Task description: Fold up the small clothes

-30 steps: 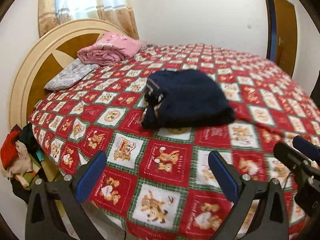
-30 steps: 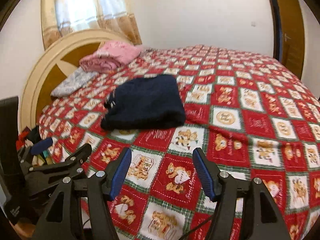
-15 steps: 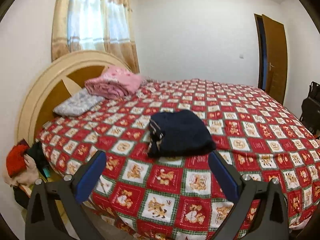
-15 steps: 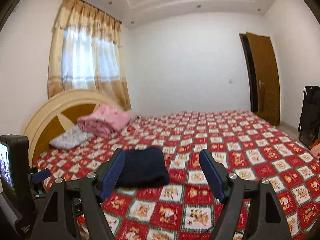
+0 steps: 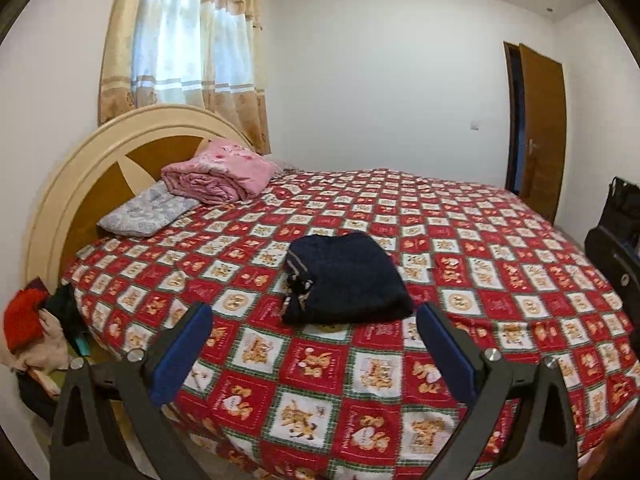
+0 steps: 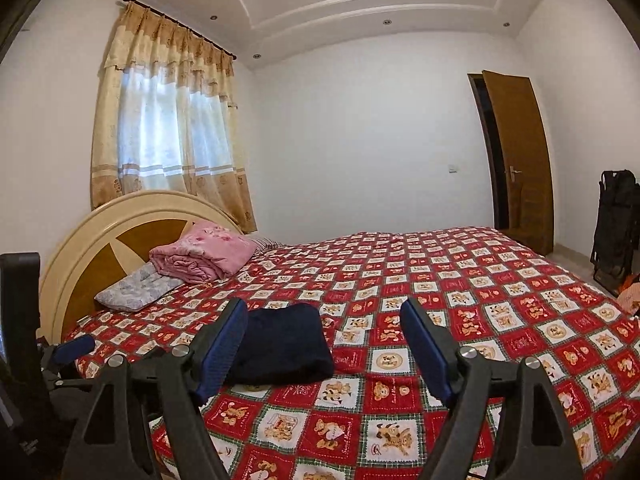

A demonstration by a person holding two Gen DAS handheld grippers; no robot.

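Note:
A dark navy garment [image 5: 348,280] lies folded in a neat rectangle on the red patterned bedspread [image 5: 480,240], near the bed's front edge. It also shows in the right wrist view [image 6: 282,346], partly behind that gripper's left finger. My left gripper [image 5: 314,350] is open and empty, held back from the bed and well short of the garment. My right gripper [image 6: 324,344] is open and empty too, raised and drawn back from the bed. The left gripper [image 6: 70,350] shows at the left edge of the right wrist view.
A folded pink blanket [image 5: 218,174] and a grey pillow [image 5: 148,212] lie by the round headboard [image 5: 80,168]. A heap of loose clothes [image 5: 36,332] sits left of the bed. A brown door [image 5: 538,132] and a dark bag [image 5: 616,232] stand at the right.
Both grippers have pulled back and up from the bed, so the folded garment looks smaller and farther. Both stay open and empty.

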